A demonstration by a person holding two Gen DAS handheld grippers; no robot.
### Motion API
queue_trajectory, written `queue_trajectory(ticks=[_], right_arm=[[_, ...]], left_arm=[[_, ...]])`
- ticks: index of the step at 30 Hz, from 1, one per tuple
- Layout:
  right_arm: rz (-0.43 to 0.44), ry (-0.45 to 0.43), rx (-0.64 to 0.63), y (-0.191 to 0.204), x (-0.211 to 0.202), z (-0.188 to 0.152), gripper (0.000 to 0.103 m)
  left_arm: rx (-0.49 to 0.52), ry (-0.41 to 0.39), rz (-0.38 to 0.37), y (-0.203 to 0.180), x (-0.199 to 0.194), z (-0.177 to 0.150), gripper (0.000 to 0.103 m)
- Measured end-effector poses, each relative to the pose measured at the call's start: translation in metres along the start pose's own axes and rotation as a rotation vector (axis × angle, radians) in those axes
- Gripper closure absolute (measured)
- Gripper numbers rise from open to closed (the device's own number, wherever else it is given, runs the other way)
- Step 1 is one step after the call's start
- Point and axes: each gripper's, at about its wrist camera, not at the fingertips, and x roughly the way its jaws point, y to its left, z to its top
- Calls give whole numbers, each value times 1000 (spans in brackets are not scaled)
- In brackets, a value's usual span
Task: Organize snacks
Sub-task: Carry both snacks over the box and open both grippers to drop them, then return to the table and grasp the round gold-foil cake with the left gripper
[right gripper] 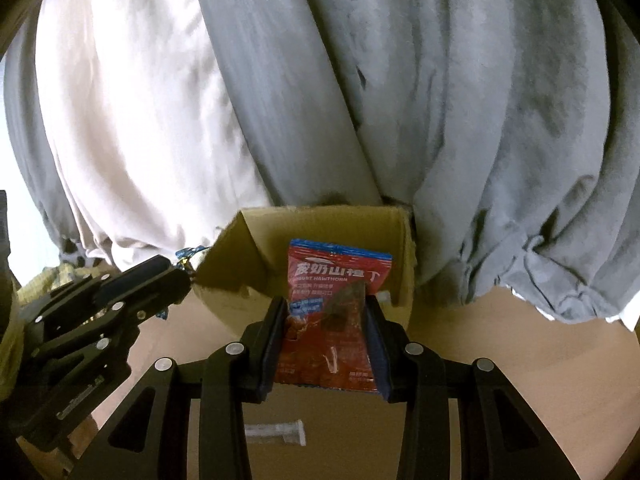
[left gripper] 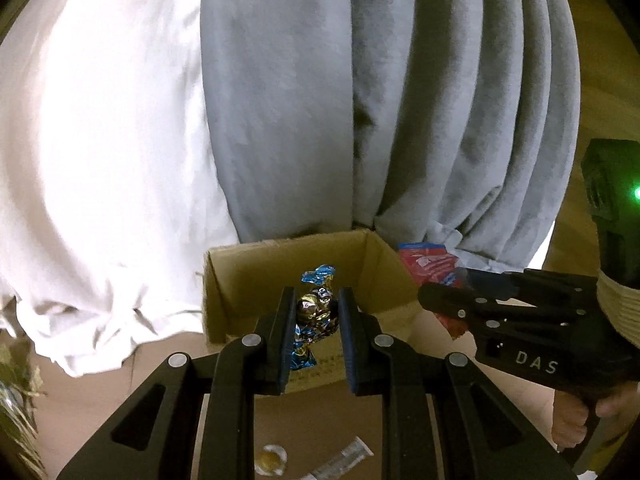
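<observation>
My left gripper point(left gripper: 317, 312) is shut on a foil-wrapped candy point(left gripper: 314, 308), gold and blue, held upright above the front edge of an open cardboard box point(left gripper: 248, 276). My right gripper point(right gripper: 326, 320) is shut on a red snack packet point(right gripper: 332, 280) with a blue top edge, held in front of the same cardboard box point(right gripper: 256, 248). In the left wrist view the right gripper point(left gripper: 440, 292) and the red packet point(left gripper: 428, 262) show to the right of the box. In the right wrist view the left gripper point(right gripper: 176, 276) shows to the left, with the candy's blue end point(right gripper: 188, 254) at its tip.
Grey and white curtains point(left gripper: 360, 100) hang right behind the box. On the brown tabletop point(left gripper: 312, 428) below lie a small round candy point(left gripper: 272, 458) and a clear wrapped stick point(left gripper: 344, 458). Dried plants point(left gripper: 18, 400) stand at the far left. A hand point(left gripper: 576, 420) grips the right tool's handle.
</observation>
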Motion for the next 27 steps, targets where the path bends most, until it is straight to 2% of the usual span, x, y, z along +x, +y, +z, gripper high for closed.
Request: queue_trajectory(ticks=[15,17,19,20,21,23,27], right_arm=[[-2,34,-20,2,56,45,64],[-10,44,-19,0,65,49,63],[-22,55,-16,-1,74,53,61],[-29,61,-14,-2,76,53,56],[-36,65,-10,-3,79,54,46],[-52,58,0,-4,81,53,45],[-89,45,-8,0,74,46,45]], left_arm=[[24,74,-39,33,64,38,81],[28,83,-40,35,70,40,76],[26,84,-29,38,76,41,56],[26,83,-25,40,77,41,55],[26,84,-21,41,77,41,55],[25,82,-5,44,76,39,55],[44,74,15,46,64,29,47]])
